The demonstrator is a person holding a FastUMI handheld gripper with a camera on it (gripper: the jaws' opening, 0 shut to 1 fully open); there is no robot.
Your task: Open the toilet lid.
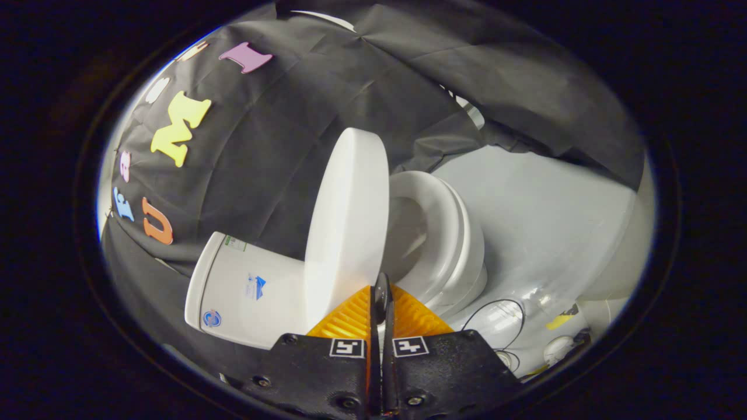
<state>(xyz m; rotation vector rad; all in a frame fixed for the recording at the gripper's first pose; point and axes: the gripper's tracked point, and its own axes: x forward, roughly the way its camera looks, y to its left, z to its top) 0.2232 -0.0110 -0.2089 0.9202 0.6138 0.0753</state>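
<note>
The white toilet lid [347, 227] is raised and stands almost square to the seat [435, 233], leaning back toward the tank [245, 291]. The whole view is rolled sideways, so the toilet appears tipped. The ring of the seat lies uncovered on the bowl [470, 274], and its opening shows between seat and lid. My gripper [382, 296] is shut, its two fingers pressed together with nothing held. The fingertips sit just at the lid's free rim, beside its inner face; I cannot tell whether they touch it.
The toilet stands on a glossy white floor [543, 216]. A thin black cable [496, 312] loops on the floor near the bowl, with small yellow and white items [560, 332] beyond it. Black cloth [327, 87] walls the booth behind the tank.
</note>
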